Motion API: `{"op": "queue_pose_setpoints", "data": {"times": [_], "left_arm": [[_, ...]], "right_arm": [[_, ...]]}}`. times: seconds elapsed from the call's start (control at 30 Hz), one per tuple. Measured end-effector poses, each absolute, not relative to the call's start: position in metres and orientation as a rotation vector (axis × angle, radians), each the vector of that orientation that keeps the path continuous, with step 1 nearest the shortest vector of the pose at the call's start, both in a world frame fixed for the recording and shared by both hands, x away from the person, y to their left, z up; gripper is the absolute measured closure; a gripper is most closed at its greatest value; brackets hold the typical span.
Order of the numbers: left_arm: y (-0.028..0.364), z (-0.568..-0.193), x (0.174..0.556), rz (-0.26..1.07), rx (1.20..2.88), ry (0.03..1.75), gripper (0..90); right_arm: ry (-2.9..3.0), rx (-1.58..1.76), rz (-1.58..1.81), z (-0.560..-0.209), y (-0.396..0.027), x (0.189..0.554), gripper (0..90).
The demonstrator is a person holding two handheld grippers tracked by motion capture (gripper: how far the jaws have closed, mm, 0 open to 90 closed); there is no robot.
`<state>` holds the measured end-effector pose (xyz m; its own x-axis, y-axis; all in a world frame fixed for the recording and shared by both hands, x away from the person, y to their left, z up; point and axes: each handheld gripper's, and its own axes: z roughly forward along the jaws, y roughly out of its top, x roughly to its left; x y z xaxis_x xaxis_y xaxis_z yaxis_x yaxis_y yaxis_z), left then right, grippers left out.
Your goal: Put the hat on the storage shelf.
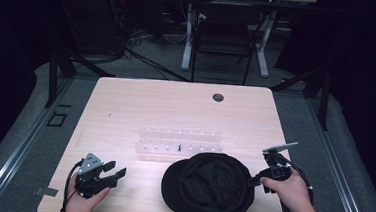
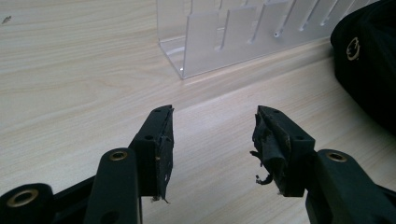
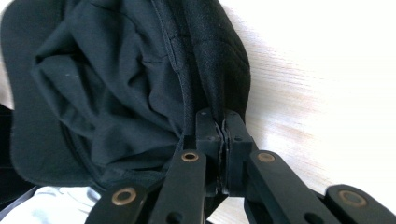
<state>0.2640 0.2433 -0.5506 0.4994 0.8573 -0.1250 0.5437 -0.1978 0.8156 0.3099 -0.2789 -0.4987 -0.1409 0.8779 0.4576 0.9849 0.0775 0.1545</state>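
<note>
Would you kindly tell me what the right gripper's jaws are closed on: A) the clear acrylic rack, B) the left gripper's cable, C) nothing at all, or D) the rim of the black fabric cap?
D: the right gripper has its jaws pinched shut on the black fabric cap at its rim.

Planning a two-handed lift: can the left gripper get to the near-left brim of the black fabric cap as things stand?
Probably yes. The left gripper stands open over bare wooden table, with nothing between it and the black fabric cap. The clear acrylic rack sits farther back. The right gripper is shut on the cap's opposite edge.
</note>
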Motion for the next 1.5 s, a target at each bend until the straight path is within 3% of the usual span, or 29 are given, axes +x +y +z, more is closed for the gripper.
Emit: {"op": "queue_pose_setpoints", "data": {"times": [1.5], "left_arm": [[0.247, -0.551, 0.265, 0.454, 1.859, 1.181, 47.9]], "right_arm": [[-1.910, -1.623, -1.078, -0.407, -0.259, 0.295, 88.2]]}}
